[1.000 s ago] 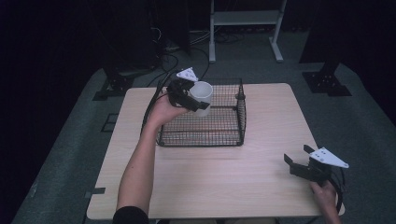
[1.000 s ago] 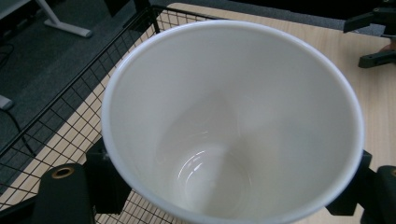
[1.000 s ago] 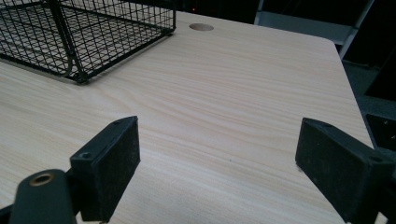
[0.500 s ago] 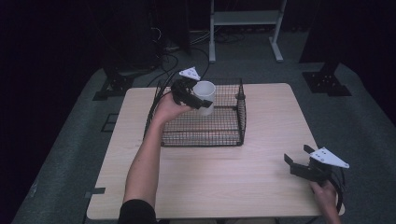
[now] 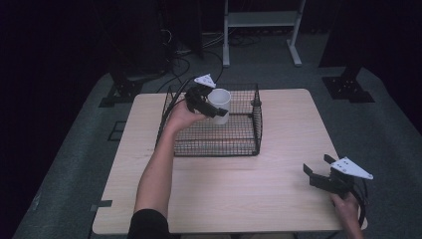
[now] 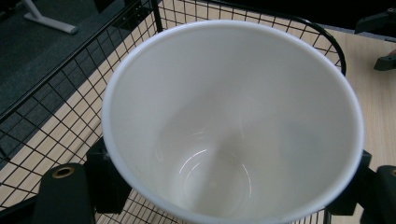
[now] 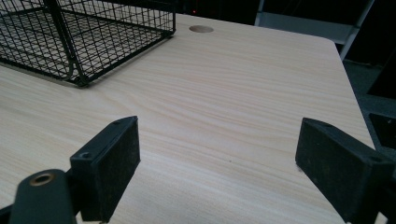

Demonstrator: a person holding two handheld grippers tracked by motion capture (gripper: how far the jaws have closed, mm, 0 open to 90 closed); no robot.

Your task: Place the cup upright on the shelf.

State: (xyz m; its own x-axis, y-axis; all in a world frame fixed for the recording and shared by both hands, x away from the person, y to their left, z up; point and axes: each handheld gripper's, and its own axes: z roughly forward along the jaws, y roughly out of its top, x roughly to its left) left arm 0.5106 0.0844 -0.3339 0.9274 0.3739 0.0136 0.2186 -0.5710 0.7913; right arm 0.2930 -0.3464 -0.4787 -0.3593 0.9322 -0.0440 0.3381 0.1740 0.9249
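Left gripper (image 5: 206, 103) clamps the cup (image 5: 219, 105), now lowered slightly over the basket (image 5: 214, 144), upper centre; right gripper (image 5: 318, 172) stays wide.

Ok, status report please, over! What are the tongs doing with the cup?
Left tongs shut on the white cup, held over the wire basket. Right tongs open, nothing held, low over the table. Cup looks empty, nothing in the way.

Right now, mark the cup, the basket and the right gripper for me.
cup (image 5: 220, 104), high view, on its white outer wall.
basket (image 5: 259, 118), high view, on its right wire wall.
right gripper (image 5: 318, 168), high view, midway between the open fingertips.
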